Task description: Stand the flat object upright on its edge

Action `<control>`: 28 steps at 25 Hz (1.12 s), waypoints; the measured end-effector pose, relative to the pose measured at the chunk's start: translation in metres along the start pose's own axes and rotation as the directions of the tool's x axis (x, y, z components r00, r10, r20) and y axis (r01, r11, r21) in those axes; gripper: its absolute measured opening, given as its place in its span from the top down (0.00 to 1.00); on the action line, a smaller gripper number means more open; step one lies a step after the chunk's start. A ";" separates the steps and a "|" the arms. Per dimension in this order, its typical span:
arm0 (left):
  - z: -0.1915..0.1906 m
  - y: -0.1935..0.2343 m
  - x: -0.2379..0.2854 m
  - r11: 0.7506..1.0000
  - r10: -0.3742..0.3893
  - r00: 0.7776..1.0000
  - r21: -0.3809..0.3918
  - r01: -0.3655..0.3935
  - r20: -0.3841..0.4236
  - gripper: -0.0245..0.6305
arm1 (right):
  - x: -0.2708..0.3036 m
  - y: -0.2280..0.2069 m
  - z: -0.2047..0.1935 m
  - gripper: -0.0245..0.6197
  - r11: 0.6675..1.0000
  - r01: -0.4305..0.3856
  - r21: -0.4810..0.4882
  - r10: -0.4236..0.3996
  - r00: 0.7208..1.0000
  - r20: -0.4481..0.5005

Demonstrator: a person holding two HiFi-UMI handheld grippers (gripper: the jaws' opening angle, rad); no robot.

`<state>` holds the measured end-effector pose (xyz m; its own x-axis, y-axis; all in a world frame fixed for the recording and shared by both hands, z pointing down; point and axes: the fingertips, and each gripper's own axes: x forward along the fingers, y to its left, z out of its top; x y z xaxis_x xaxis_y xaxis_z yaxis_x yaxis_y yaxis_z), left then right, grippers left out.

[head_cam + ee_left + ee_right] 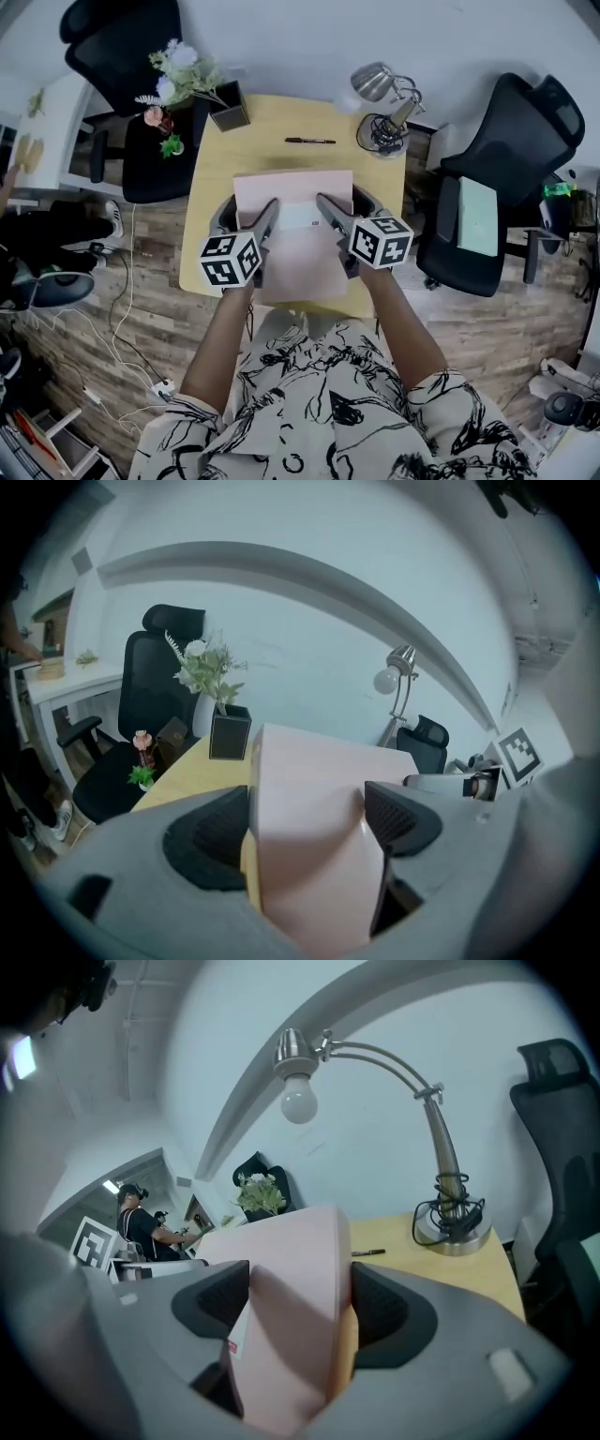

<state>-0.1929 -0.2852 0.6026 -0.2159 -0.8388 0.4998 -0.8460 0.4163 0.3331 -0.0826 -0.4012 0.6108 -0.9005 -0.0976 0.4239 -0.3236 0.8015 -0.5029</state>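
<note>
The pale wooden worktop (272, 117) sits between two black office chairs, and nearly everything on it lies along its far edge. Over its middle hangs the pink flat box (295, 234), held up by both claws and, as far as I can judge, clear of the wood, its broad face tipped towards the person.

The left claw (246, 211) grips the box's left side. In the left gripper view the box (309, 789) fills the gap of that claw (307, 817), with the pads against both faces. The right claw (349, 204) pinches the right side in the same way, with the box (291, 1269) wedged in that claw (300, 1307) at a moderate opening.

The desk lamp (384, 112) stands at the far right corner and a dark planter (230, 105) at the far left. A black pen (309, 141) lies between them.

The risk is the thin edge. Set down off vertical, or let go by one claw before the other, the box would probably fall flat. It could also swing between the two pinch points, since smooth card may slide on the pads.
</note>
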 end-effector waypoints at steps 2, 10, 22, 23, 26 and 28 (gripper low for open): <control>0.013 -0.003 -0.005 1.000 -0.004 1.000 0.012 0.003 0.025 0.37 | -0.004 0.008 0.015 0.42 0.999 0.001 -0.045 -0.001 1.000 0.021; 0.063 -0.015 -0.023 0.997 -0.020 0.993 0.077 0.012 0.112 0.37 | -0.019 0.039 0.068 0.42 0.976 0.020 -0.218 0.002 0.995 0.103; 0.111 -0.020 -0.049 0.989 -0.062 0.967 0.147 0.026 0.249 0.37 | -0.032 0.078 0.112 0.42 0.931 0.043 -0.362 0.045 0.972 0.230; 0.113 -0.020 -0.051 0.988 -0.066 0.964 0.150 0.028 0.257 0.37 | -0.033 0.082 0.115 0.42 0.926 0.045 -0.376 0.051 0.969 0.241; 0.120 -0.020 -0.056 0.986 -0.072 0.959 0.164 0.027 0.274 0.37 | -0.035 0.089 0.121 0.42 0.910 0.045 -0.412 0.071 0.962 0.263; 0.124 -0.020 -0.059 0.983 -0.072 0.957 0.180 0.021 0.282 0.37 | -0.035 0.092 0.125 0.42 0.903 0.042 -0.429 0.083 0.960 0.268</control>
<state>-0.2239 -0.2876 0.4669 -0.2829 -0.9315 0.2287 -0.9244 0.3284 0.1941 -0.1174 -0.3975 0.4554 -0.9691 -0.1853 0.1627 -0.2049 0.9722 -0.1133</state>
